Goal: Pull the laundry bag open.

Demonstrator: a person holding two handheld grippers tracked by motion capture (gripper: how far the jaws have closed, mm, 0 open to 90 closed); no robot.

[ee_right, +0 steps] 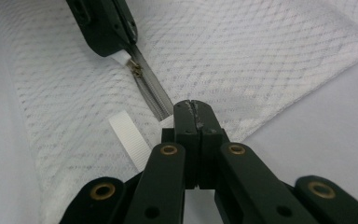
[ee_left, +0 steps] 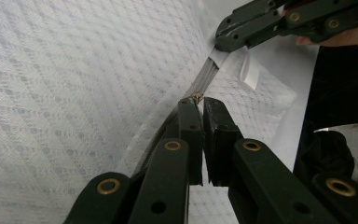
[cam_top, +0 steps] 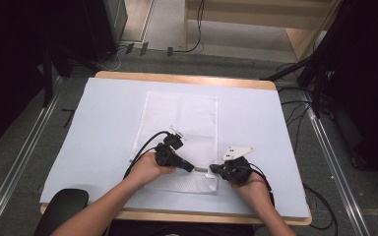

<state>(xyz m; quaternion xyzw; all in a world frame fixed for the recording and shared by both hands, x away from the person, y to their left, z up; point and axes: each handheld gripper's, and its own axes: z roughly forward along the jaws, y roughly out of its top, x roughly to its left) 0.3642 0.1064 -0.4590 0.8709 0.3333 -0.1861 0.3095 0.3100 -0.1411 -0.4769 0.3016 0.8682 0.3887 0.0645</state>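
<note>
A white mesh bag (cam_top: 182, 118) lies flat on the table, its zipper (cam_top: 203, 169) along the near edge. My left gripper (cam_top: 189, 167) points right, shut on the small brass zipper pull (ee_left: 196, 96). My right gripper (cam_top: 214, 169) points left toward it, shut on the bag's edge at the end of the zipper (ee_right: 151, 95). The two sets of jaws are a short stretch of grey zipper tape (ee_left: 205, 77) apart. In the right gripper view the slider (ee_right: 135, 69) sits just at the left gripper's tips. A white ribbon loop (ee_right: 128, 135) sticks out of the bag beside my right jaws.
The pale cover (cam_top: 256, 113) spreads over the wooden table (cam_top: 187, 77). A black rounded object (cam_top: 66, 199) sits at the front left corner. Cables (cam_top: 295, 113) trail on the floor to the right. Both forearms come in from the near edge.
</note>
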